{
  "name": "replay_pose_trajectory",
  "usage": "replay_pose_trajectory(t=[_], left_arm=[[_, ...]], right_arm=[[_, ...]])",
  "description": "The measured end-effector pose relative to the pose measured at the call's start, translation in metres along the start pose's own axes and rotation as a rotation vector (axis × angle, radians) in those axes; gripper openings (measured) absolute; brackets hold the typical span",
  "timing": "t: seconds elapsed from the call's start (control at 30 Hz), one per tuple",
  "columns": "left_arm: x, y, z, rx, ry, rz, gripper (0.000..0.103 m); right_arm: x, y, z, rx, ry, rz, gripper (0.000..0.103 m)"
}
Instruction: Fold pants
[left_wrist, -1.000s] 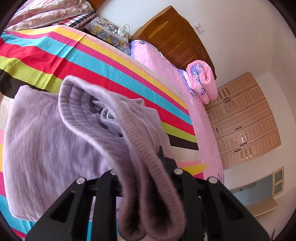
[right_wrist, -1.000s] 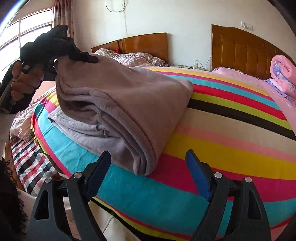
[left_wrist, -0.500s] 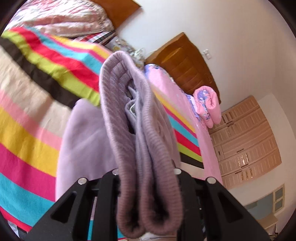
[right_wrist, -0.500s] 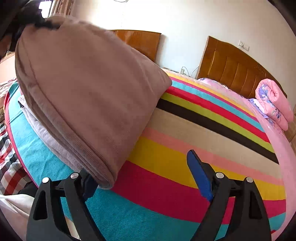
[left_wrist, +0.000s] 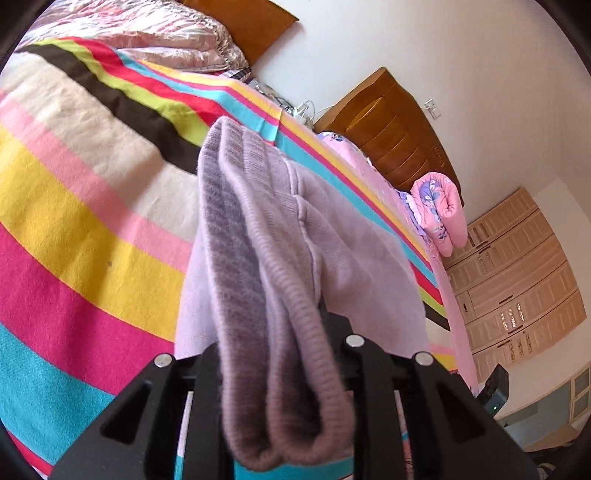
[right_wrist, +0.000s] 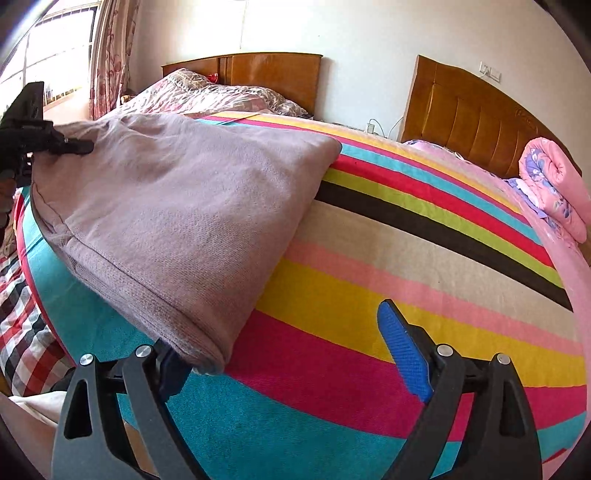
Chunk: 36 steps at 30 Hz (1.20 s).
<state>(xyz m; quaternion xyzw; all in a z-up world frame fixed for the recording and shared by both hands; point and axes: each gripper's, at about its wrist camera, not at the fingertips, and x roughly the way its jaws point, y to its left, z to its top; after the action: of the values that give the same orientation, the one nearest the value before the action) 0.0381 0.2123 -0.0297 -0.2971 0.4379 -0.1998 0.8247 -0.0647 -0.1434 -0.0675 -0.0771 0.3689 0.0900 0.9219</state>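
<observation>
Lilac knit pants (right_wrist: 184, 206) lie folded on the striped blanket (right_wrist: 369, 295) of the bed. My left gripper (right_wrist: 86, 147) is at the far left in the right wrist view, shut on the pants' upper end and holding it a little above the bed. In the left wrist view the ribbed band (left_wrist: 258, 295) is doubled between the left gripper (left_wrist: 280, 354) jaws, which are opening slightly. My right gripper (right_wrist: 288, 354) is open and its jaws are opening further. The pants' near corner (right_wrist: 207, 350) rests by its left finger, and the blue pad (right_wrist: 402, 350) stands well apart.
A rolled pink quilt (right_wrist: 554, 184) lies at the bed's far right by a wooden headboard (right_wrist: 472, 110). A second bed with patterned bedding (right_wrist: 207, 92) stands behind. Checked cloth (right_wrist: 26, 332) hangs at the lower left. A wardrobe (left_wrist: 517, 277) is on the right.
My left gripper has swung the held end of the pants over and down toward the bed, so the pants lie flatter. The right gripper's jaws have widened and the pants' corner now reaches its left finger.
</observation>
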Motion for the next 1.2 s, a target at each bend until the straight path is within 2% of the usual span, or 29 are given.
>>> replay_pose_trajectory(t=[0.07,0.1,0.17,0.27,0.33,0.4,0.43,0.5,0.57,0.63,0.7,0.77,0.83,0.93,1.0,1.07,1.2], left_arm=[[-0.002,0.013,-0.006,-0.043,-0.019,-0.076,0.027],[-0.005,0.014,-0.008,-0.048,-0.027,-0.085,0.028],[-0.013,0.013,-0.012,-0.039,-0.051,-0.069,0.038],[-0.031,0.012,-0.015,-0.051,-0.095,0.017,0.048],[-0.053,0.006,-0.019,-0.060,-0.167,0.127,0.053],[-0.075,-0.009,-0.022,-0.030,-0.248,0.238,0.053],[-0.083,-0.021,-0.024,0.001,-0.285,0.254,0.055],[-0.091,-0.049,-0.028,0.101,-0.314,0.235,0.060],[-0.085,-0.079,-0.033,0.210,-0.297,0.200,0.068],[-0.062,-0.106,-0.032,0.309,-0.259,0.187,0.070],[-0.038,-0.117,-0.030,0.357,-0.216,0.257,0.070],[-0.017,-0.114,-0.036,0.369,-0.185,0.329,0.072],[-0.003,-0.102,-0.045,0.393,-0.151,0.420,0.073],[0.006,-0.082,-0.062,0.454,-0.125,0.494,0.073],[0.008,-0.079,-0.069,0.504,-0.120,0.540,0.073],[0.008,-0.076,-0.069,0.490,-0.119,0.539,0.074],[0.004,-0.070,-0.069,0.479,-0.126,0.498,0.074]], right_arm=[[0.000,-0.001,0.001,-0.007,0.004,0.005,0.089],[0.000,-0.001,0.001,-0.010,0.007,0.007,0.089],[-0.001,-0.002,0.002,-0.008,0.016,0.021,0.089],[-0.006,-0.003,0.002,-0.032,0.020,0.038,0.089],[-0.018,-0.004,-0.002,-0.057,0.012,0.068,0.089],[-0.033,-0.010,-0.008,-0.064,0.016,0.151,0.090],[-0.043,-0.014,-0.011,-0.062,0.006,0.202,0.090],[-0.062,-0.023,-0.014,-0.036,-0.038,0.295,0.089],[-0.071,-0.032,-0.007,0.026,-0.094,0.330,0.088],[-0.069,-0.038,0.008,0.105,-0.139,0.371,0.080],[-0.061,-0.032,0.026,0.129,-0.162,0.379,0.072],[-0.051,-0.014,0.041,0.079,-0.160,0.370,0.071],[-0.040,0.012,0.046,-0.031,-0.127,0.371,0.071],[-0.020,0.051,0.028,-0.203,-0.034,0.350,0.072],[-0.020,0.063,0.014,-0.277,-0.070,0.299,0.075],[-0.020,0.064,0.015,-0.302,-0.048,0.290,0.076],[-0.023,0.059,0.018,-0.299,-0.003,0.359,0.083]])
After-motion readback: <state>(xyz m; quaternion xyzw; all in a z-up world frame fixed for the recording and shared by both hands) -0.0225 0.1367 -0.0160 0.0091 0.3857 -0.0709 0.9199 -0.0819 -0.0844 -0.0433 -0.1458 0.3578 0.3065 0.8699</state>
